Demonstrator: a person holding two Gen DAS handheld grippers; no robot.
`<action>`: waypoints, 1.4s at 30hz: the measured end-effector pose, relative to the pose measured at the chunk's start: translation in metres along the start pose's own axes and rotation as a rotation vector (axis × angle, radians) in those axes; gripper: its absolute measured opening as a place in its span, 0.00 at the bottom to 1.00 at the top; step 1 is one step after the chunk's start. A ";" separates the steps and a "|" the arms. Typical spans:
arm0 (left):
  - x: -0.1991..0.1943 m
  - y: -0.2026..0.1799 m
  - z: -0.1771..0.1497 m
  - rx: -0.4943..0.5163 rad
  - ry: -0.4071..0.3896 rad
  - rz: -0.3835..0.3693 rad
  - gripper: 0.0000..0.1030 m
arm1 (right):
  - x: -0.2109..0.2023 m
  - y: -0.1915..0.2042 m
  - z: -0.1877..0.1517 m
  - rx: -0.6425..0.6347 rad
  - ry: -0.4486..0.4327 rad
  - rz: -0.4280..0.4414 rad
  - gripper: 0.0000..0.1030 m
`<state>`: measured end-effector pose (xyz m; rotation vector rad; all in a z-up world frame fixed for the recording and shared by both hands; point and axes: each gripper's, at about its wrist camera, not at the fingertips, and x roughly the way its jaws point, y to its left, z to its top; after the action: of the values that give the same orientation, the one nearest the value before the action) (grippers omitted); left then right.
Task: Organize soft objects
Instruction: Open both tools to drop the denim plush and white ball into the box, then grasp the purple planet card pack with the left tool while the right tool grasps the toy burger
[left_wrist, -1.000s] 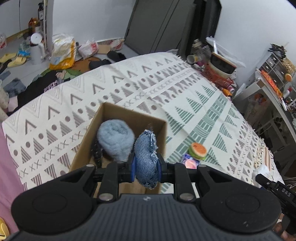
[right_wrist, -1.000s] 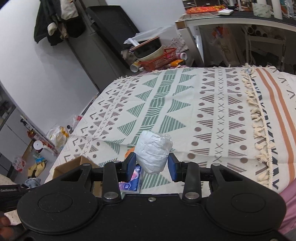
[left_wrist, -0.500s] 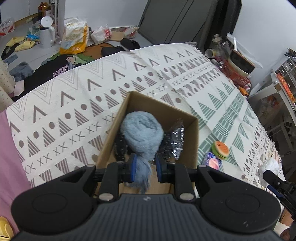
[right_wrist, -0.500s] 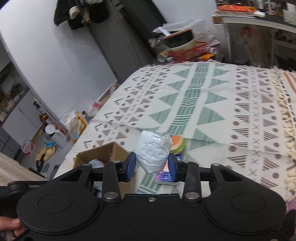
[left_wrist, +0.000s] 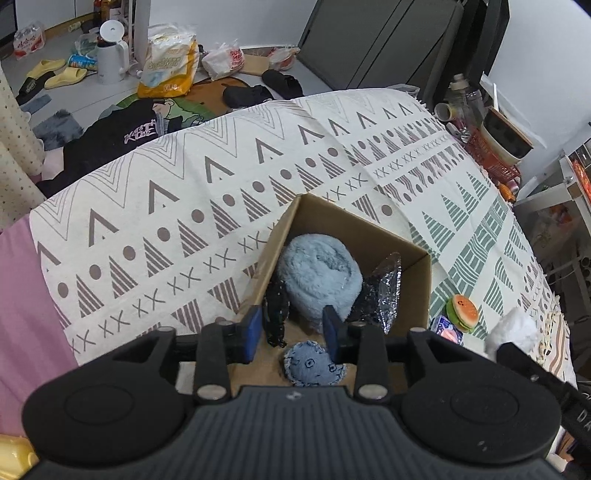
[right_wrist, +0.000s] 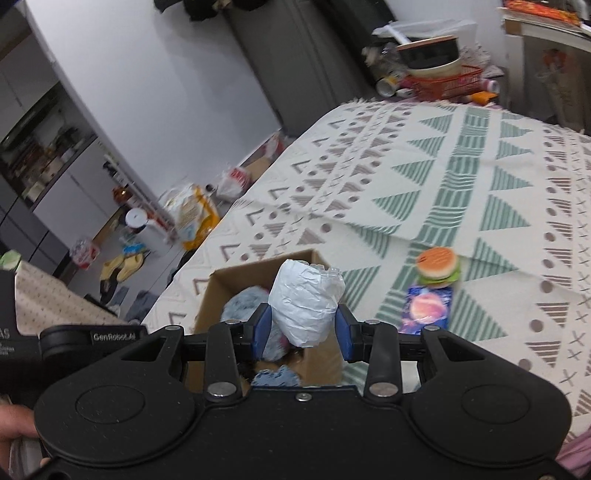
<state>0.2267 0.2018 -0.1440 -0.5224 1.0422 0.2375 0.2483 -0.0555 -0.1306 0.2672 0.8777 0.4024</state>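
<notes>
1. Right now my right gripper (right_wrist: 303, 329) is clenched on the white crumpled bundle (right_wrist: 306, 302), which hangs over the cardboard box (right_wrist: 221, 291), its long axis upright.
2. Meanwhile my left gripper (left_wrist: 291, 329) is spread, holding nothing; the denim pouch (left_wrist: 314, 364) lies in the box beneath it.
3. Straight down is where I judge the bundle goes, beside the blue fluffy roll (left_wrist: 319, 280).

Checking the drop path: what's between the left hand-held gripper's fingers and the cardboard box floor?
Only the denim pouch, lying loose on the cardboard box floor beneath the open left hand-held gripper, per the left wrist view.

Brown box (left_wrist: 413, 254) holds pale-blue fluff (left_wrist: 319, 275) (denim pouch (left_wrist: 314, 363) too); white bundle (right_wrist: 304, 306)
</notes>
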 end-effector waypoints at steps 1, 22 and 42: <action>0.000 0.000 0.000 0.003 0.002 0.005 0.42 | 0.002 0.003 -0.001 -0.002 0.007 0.004 0.36; -0.015 -0.029 -0.006 0.081 -0.037 0.030 0.78 | -0.026 -0.042 0.007 0.010 -0.009 -0.058 0.79; -0.024 -0.099 -0.030 0.179 -0.068 0.013 0.78 | -0.047 -0.108 0.023 0.077 -0.008 -0.028 0.79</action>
<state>0.2347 0.1030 -0.1055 -0.3431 0.9899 0.1705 0.2645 -0.1746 -0.1259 0.3273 0.8895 0.3417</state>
